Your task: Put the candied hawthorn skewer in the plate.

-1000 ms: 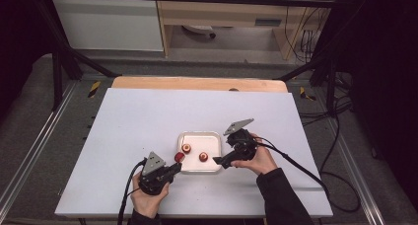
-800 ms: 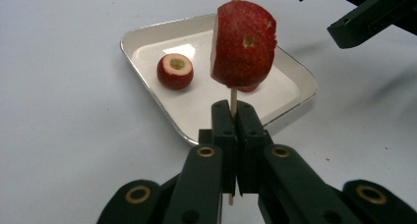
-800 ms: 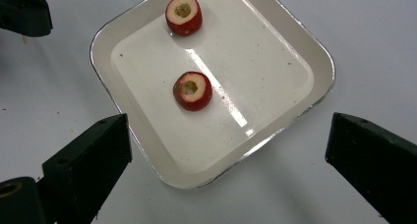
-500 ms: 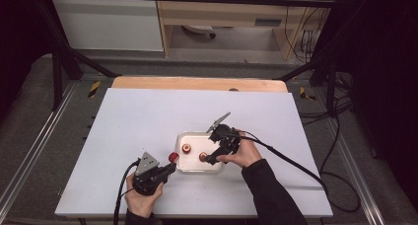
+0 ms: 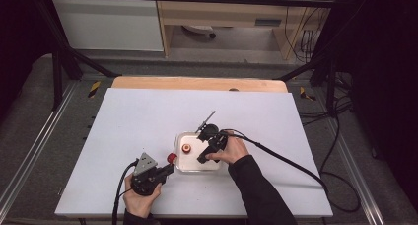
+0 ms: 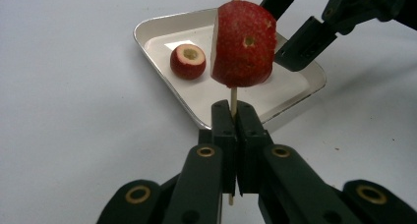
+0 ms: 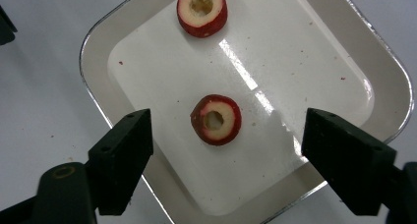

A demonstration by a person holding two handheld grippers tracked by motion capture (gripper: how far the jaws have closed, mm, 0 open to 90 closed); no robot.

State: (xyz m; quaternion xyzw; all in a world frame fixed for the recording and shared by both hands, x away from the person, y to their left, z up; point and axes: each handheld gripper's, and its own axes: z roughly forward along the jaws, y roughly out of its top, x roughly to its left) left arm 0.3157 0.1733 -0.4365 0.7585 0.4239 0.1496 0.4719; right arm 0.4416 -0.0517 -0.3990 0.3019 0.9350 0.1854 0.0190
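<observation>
My left gripper [image 6: 235, 117] is shut on a thin wooden skewer [image 6: 233, 95] that stands upright with a red fruit half [image 6: 243, 44] speared on it. In the high view that gripper [image 5: 166, 168] rests just left of the white tray [image 5: 190, 163], fruit half [image 5: 171, 158] at its tip. Two red cored fruit rings lie in the tray [image 7: 314, 71]: one [image 7: 216, 119] in the middle, one [image 7: 202, 8] near the far rim. My right gripper [image 7: 228, 131] hangs over the tray, its jaws either side of the middle ring without touching it. They have just been closing.
The tray sits on a white table top [image 5: 148, 116] with a wooden strip [image 5: 197, 83] along its far edge. The right gripper's cable [image 5: 291, 161] trails off to the right across the table. Metal frame rails run down both sides.
My right gripper has moved left from the tray's right edge to over its middle. The left gripper with its skewer has stayed about where it was.
</observation>
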